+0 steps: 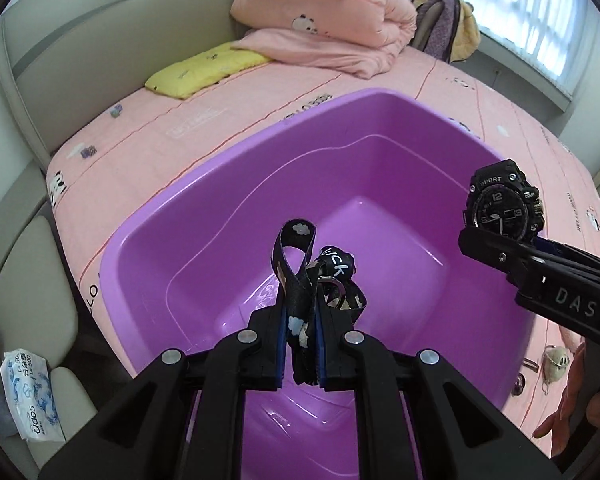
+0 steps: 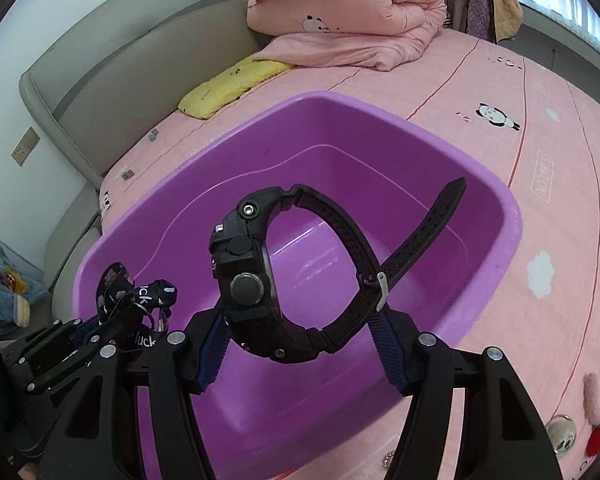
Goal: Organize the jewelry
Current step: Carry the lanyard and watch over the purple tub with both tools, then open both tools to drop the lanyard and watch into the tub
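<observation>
A purple plastic tub [image 1: 204, 184] sits on the pink bed; it also shows in the right wrist view [image 2: 500, 208]. My left gripper [image 1: 300, 316] is shut on a black printed lanyard [image 1: 296, 280] with a metal key ring, held above the tub's inside. The lanyard also shows at the left of the right wrist view [image 2: 140, 296]. My right gripper [image 2: 300, 316] is shut on a black sport watch [image 2: 252, 264], its strap looped between the fingers, above the tub. In the left wrist view the watch [image 1: 500, 204] hangs over the tub's right rim.
A folded pink quilt [image 1: 332, 12] and a yellow pillow [image 1: 200, 68] lie at the head of the bed. Small charms and a plush keychain [image 2: 596, 412] lie on the sheet right of the tub. A tissue pack [image 1: 28, 396] lies by the bed's left side.
</observation>
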`<action>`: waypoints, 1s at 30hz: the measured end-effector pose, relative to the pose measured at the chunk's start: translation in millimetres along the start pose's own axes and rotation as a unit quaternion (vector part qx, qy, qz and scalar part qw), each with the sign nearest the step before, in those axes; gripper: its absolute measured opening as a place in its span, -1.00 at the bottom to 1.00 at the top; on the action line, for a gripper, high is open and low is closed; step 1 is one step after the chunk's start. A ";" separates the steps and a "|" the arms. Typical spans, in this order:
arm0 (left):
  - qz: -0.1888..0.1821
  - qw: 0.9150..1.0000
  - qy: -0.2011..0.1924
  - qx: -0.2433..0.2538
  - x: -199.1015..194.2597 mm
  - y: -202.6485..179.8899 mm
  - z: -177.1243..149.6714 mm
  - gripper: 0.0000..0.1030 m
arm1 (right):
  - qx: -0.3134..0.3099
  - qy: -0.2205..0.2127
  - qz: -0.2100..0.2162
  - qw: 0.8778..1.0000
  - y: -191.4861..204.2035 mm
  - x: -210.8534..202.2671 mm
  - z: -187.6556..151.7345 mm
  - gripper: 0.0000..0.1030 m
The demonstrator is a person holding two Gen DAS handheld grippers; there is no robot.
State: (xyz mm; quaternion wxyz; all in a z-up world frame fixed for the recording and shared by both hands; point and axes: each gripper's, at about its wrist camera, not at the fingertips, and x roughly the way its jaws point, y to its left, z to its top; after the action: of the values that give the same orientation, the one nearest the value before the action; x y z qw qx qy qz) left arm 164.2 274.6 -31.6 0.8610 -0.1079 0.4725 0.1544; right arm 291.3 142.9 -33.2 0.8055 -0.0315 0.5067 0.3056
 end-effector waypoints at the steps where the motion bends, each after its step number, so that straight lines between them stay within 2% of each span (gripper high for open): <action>1: 0.002 1.000 0.006 -0.004 4.8 1.5 1.4 -0.78 | -0.003 0.009 0.000 1.000 0.5 5.8 -0.8 0.20; 4: 0.004 1.000 0.024 -0.013 15.3 1.6 5.0 -0.78 | -0.022 0.017 -0.024 0.999 6.4 16.4 1.9 0.20; 14: 0.015 0.998 0.052 -0.023 30.5 4.0 9.3 -0.72 | -0.032 0.042 -0.055 0.997 10.4 32.5 10.5 0.21; 15: 0.020 0.998 0.054 -0.023 31.0 4.2 8.7 -0.61 | -0.032 0.045 -0.060 0.997 8.3 32.6 10.0 0.21; 16: 0.029 0.998 0.058 -0.023 31.0 4.0 8.2 -0.23 | -0.029 0.049 -0.066 0.996 7.2 33.5 10.5 0.23; 17: 0.036 0.998 0.057 -0.022 29.7 3.0 8.0 -0.04 | -0.028 0.057 -0.071 0.995 6.9 35.1 11.5 0.30; 18: 0.038 0.998 0.047 -0.019 26.0 2.4 7.3 0.43 | -0.026 0.066 -0.080 0.994 6.8 37.7 12.6 0.34; 19: 0.038 0.999 0.035 -0.018 21.1 2.1 6.7 0.60 | -0.024 0.070 -0.084 0.994 6.6 38.7 13.3 0.35; 21: 0.041 0.999 0.021 -0.012 14.2 0.5 6.5 0.60 | -0.018 0.064 -0.085 0.994 4.0 35.8 13.9 0.35; 30: 0.038 0.998 0.031 -0.026 13.1 5.5 5.5 0.60 | -0.009 0.061 -0.092 0.994 -4.9 32.8 13.7 0.37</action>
State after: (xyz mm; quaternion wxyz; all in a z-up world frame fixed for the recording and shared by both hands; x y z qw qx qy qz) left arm 173.1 283.7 -40.0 0.8366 -0.1167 0.4982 0.1958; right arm 314.7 158.9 -55.2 0.7972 -0.1037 0.5475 0.2323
